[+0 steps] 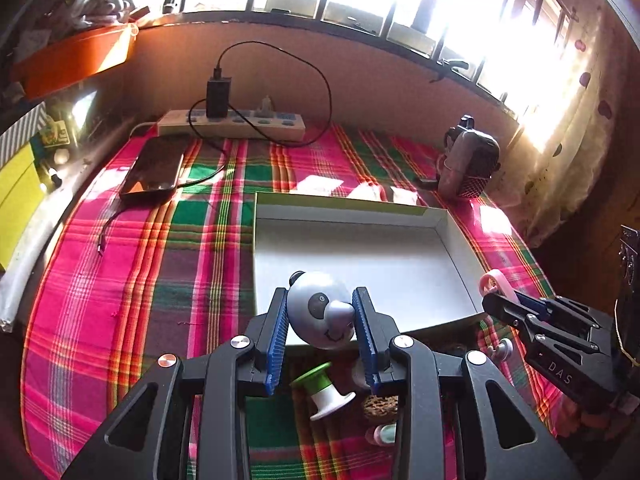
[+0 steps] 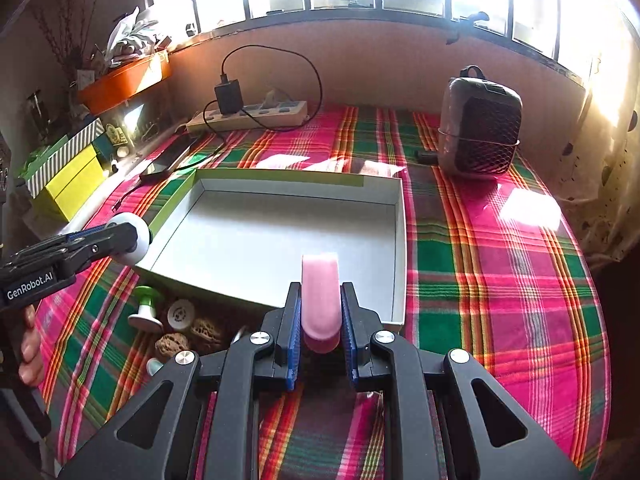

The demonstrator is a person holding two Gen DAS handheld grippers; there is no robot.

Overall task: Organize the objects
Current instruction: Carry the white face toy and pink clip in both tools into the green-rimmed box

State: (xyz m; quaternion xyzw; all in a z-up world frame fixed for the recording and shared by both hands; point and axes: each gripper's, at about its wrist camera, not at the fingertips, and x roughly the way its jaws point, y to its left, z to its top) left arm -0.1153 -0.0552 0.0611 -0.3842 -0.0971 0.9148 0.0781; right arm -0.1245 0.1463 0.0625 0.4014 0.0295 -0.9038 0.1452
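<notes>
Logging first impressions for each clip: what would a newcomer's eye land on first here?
Probably the bright pink, green and red plaid tablecloth, with the shallow empty white cardboard box at its middle. Next come the held things: the left tongs grip a round white panda-faced toy at the box's near edge, and the right tongs clamp a flat pink plastic piece near its near right corner.

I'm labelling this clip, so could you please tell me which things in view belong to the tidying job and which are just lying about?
Job:
- white box, empty
- panda ball in left claw
- pink piece in right claw
- green-and-white spool
- walnuts

Lying about:
- phone
- power strip
- speaker
</notes>
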